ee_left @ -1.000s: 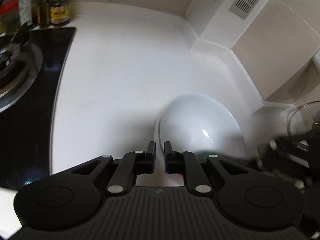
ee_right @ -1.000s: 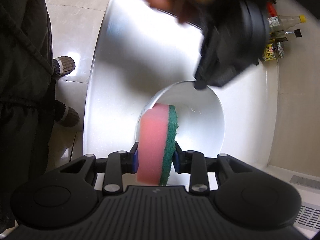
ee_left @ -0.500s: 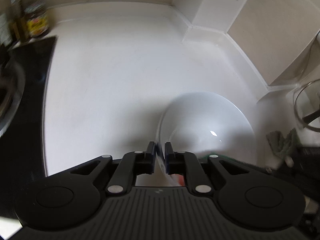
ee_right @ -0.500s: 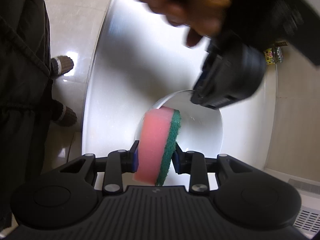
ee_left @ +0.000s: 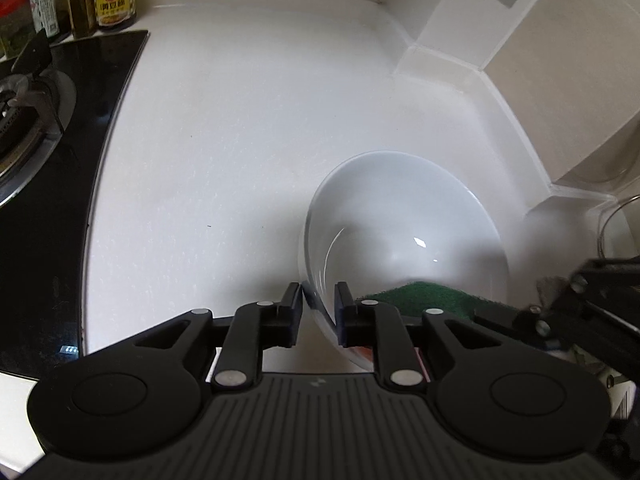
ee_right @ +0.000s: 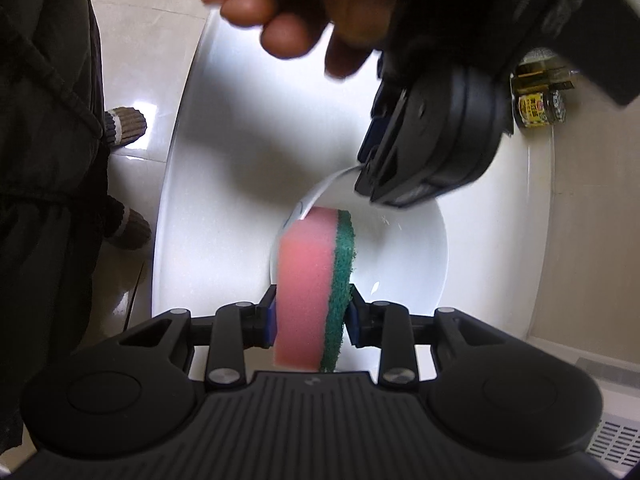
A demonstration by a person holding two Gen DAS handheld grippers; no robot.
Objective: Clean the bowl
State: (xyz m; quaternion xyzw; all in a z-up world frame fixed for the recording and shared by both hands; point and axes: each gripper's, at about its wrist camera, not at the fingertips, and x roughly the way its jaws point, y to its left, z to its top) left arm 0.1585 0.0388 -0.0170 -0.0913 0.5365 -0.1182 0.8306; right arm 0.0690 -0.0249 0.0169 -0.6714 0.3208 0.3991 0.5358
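Left tool (ee_left: 318, 310) clamped on white bowl (ee_left: 404, 216) rim, bowl tilted above desk (ee_left: 240, 140), right tool (ee_right: 311, 318) gripping pink-green sponge (ee_right: 316, 280) at bowl's edge.

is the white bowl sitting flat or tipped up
Tipped up: the left tongs pinch the white ceramic bowl by its raised rim.

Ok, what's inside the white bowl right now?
The green scouring face of the pink sponge sits inside the white ceramic bowl; the bowl floor beneath it is hidden.

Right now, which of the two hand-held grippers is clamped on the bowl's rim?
The left hand-held gripper: it pinches the white bowl by its rim. The right hand-held gripper grips the pink-and-green sponge instead.
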